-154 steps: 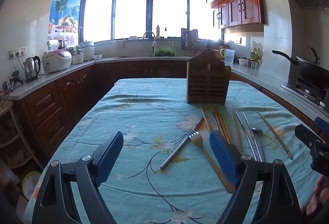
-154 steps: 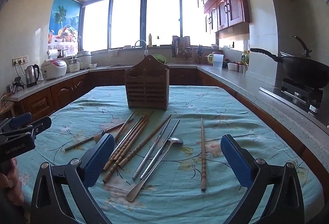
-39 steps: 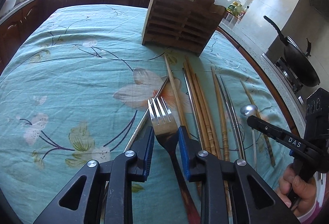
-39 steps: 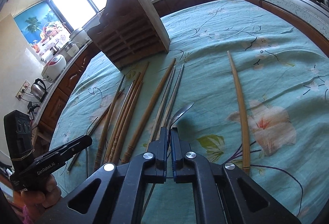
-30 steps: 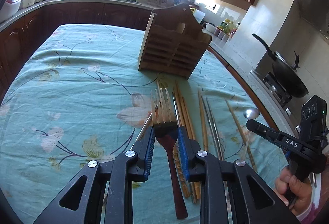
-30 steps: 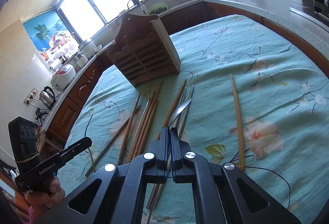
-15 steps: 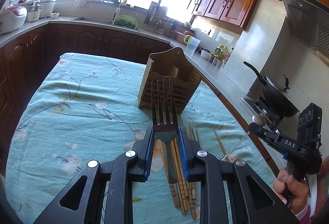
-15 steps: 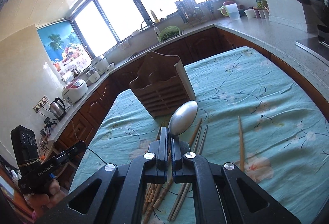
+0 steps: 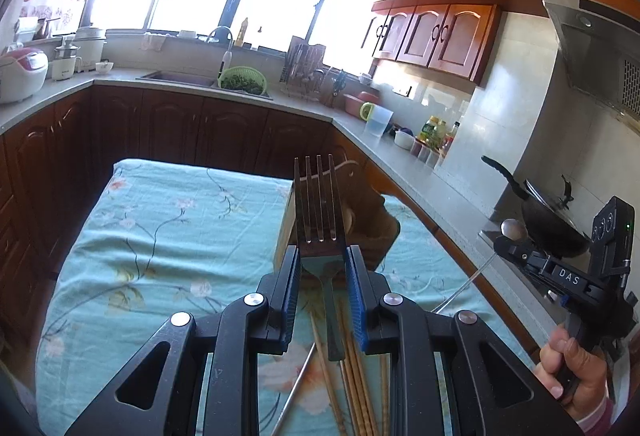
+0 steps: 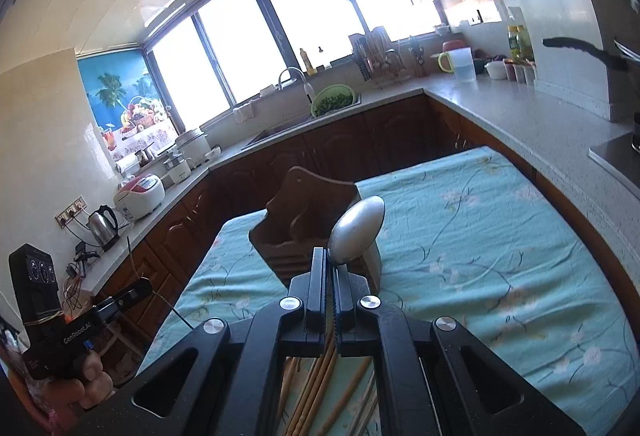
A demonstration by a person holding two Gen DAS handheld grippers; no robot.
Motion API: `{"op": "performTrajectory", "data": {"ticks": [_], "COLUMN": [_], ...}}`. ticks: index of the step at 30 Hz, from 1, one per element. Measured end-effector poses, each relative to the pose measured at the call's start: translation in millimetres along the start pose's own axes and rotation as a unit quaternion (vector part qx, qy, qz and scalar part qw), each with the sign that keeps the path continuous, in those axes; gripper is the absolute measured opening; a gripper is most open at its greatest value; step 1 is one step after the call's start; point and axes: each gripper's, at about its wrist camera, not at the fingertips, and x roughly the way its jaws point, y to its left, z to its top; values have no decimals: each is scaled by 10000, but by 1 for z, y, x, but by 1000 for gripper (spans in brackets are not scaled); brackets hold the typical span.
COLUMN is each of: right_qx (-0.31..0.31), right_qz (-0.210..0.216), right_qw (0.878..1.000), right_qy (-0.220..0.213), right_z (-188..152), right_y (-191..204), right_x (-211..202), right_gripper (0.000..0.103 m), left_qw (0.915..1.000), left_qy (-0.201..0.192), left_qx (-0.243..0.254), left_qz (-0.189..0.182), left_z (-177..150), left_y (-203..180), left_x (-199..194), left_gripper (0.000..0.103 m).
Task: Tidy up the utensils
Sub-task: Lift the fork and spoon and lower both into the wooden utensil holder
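Note:
My left gripper (image 9: 322, 268) is shut on a metal fork (image 9: 319, 212), tines up, held high above the table. My right gripper (image 10: 330, 268) is shut on a metal spoon (image 10: 357, 227), bowl up, also raised. The wooden utensil holder (image 10: 304, 212) stands on the table ahead of both grippers; in the left wrist view it (image 9: 372, 208) is partly hidden behind the fork. Several wooden and metal chopsticks (image 9: 352, 380) lie on the cloth below the grippers. The right gripper with the spoon shows in the left wrist view (image 9: 516, 236); the left gripper shows in the right wrist view (image 10: 132, 292).
The table has a teal floral cloth (image 9: 160, 236). Counters run around it with a rice cooker (image 10: 140, 192), kettle (image 10: 103, 226), sink (image 9: 176, 78) and a black wok (image 9: 552, 220) on the stove at right.
Both grippers shut on the fork and spoon, lifted them off the table, and have tilted further up in the last half second, so the holder now sits lower in view.

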Motion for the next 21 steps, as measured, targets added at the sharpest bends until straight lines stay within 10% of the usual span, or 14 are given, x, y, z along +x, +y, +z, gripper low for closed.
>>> {"op": "performTrajectory", "data": {"ticks": [9,21], "right_qx": [-411,-800], "right_qz": [-244,-455], "right_qw": [9972,9957], "right_qy": [-581,42], "right_z": [65,49], "right_y": [9,-2], "right_x": [38,135], "right_gripper": [2,2], "left_qw": [9985,9990], "left_qy": [-498,-112], "left_qx": [115,-75], "left_qz": [193,437], "left_z": [58,44], "left_y": [-4,8], "left_x": [72,202], "left_gripper": [21,21]}}
